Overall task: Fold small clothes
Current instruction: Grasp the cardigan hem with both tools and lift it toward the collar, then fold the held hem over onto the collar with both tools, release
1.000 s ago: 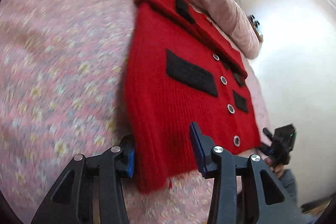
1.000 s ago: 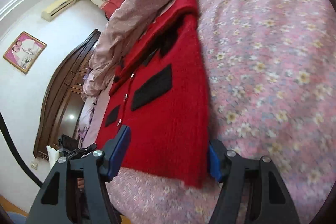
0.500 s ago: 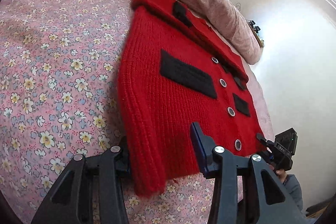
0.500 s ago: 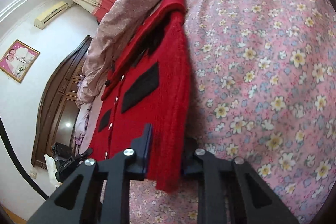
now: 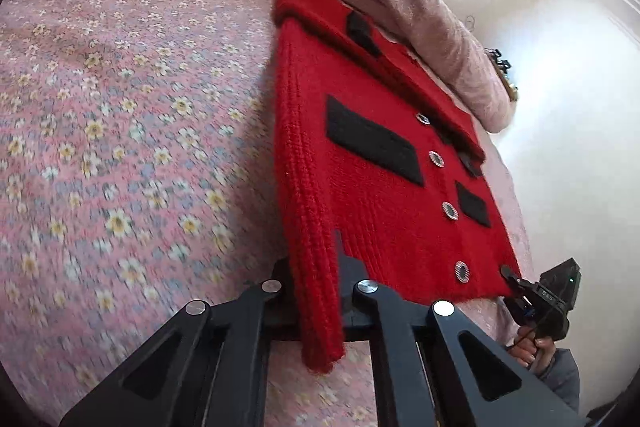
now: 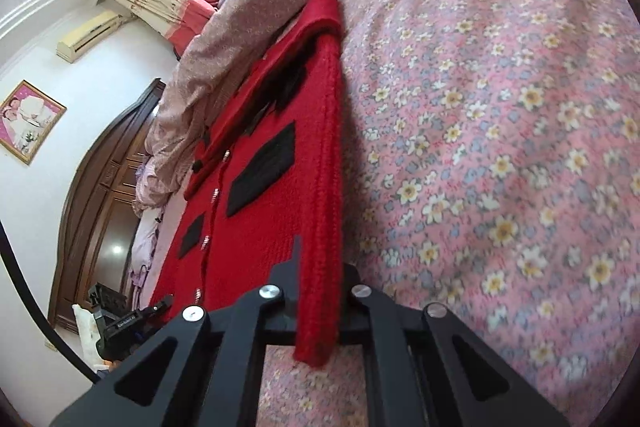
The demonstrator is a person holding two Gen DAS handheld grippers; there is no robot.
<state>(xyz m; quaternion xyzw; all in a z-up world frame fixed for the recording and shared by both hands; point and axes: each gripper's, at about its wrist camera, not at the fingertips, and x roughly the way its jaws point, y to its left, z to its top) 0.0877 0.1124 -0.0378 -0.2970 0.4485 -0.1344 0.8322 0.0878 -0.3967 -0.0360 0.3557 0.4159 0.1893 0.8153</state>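
Left wrist view: left gripper [image 5: 316, 291] clamped on cardigan [image 5: 384, 187] hem corner; cardigan spread on flowered bedspread [image 5: 120, 147]; buttons [image 5: 451, 210] faced squarely.
Right wrist view: right gripper [image 6: 320, 291] pinched onto opposite hem corner; wardrobe [image 6: 100, 195] and framed picture [image 6: 28, 121] seen only here.

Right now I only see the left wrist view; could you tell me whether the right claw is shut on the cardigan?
Observer: Yes. The right wrist view shows the right claw shut on the red cardigan, pinching its ribbed side edge near the hem.
Operator: Does any fabric hang past the claw?
Observer: A short tail of the hem corner droops below it, over the floral bedspread.
Operator: What is beyond the bed on the far side?
Observer: A dark wooden wardrobe stands against the wall there.
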